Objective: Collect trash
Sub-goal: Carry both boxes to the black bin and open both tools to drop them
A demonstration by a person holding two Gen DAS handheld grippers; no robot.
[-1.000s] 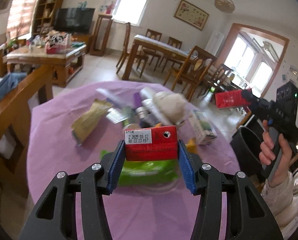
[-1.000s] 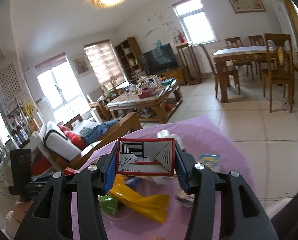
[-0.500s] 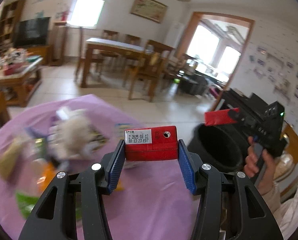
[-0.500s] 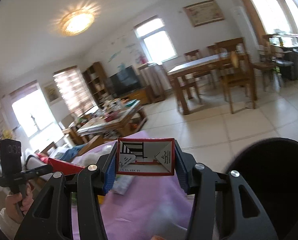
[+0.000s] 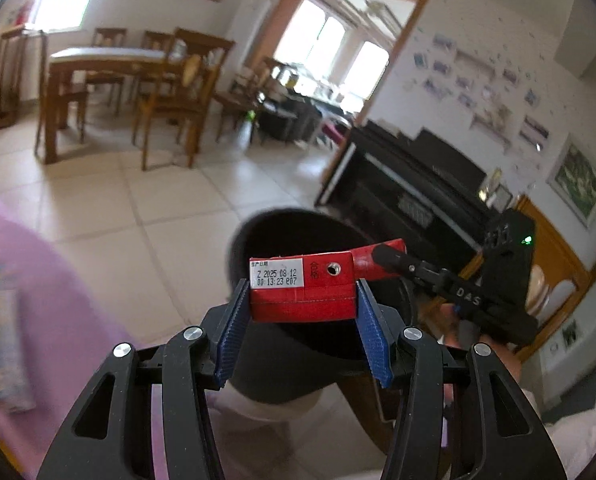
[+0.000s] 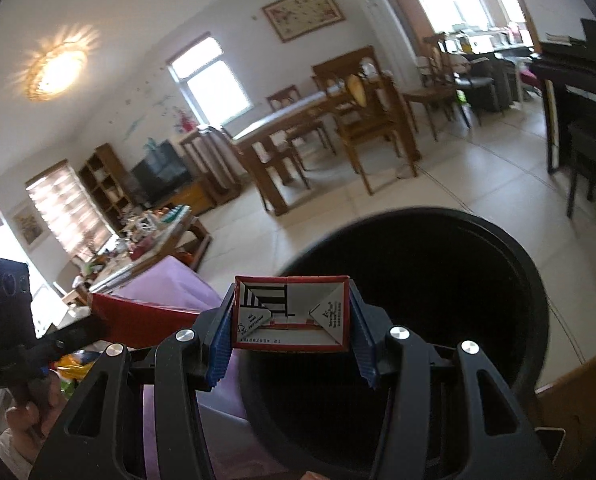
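Two clamped cartons held at the bin mouth: risk of collision or a drop outside the rim.

The left gripper (image 5: pixel 303 322) is clamped on a red carton (image 5: pixel 302 290) with a date label, held in front of the near rim of the black bin (image 5: pixel 298 236). The right gripper (image 6: pixel 290 340) is clamped on a second carton (image 6: pixel 290 312), its folded end facing the camera, over the bin's near left rim (image 6: pixel 530 280). In the left view the two cartons appear almost touching; a collision could twist one loose. Releasing this close to the rim could drop a carton onto the floor or the purple tablecloth (image 6: pixel 166 292) to the left.
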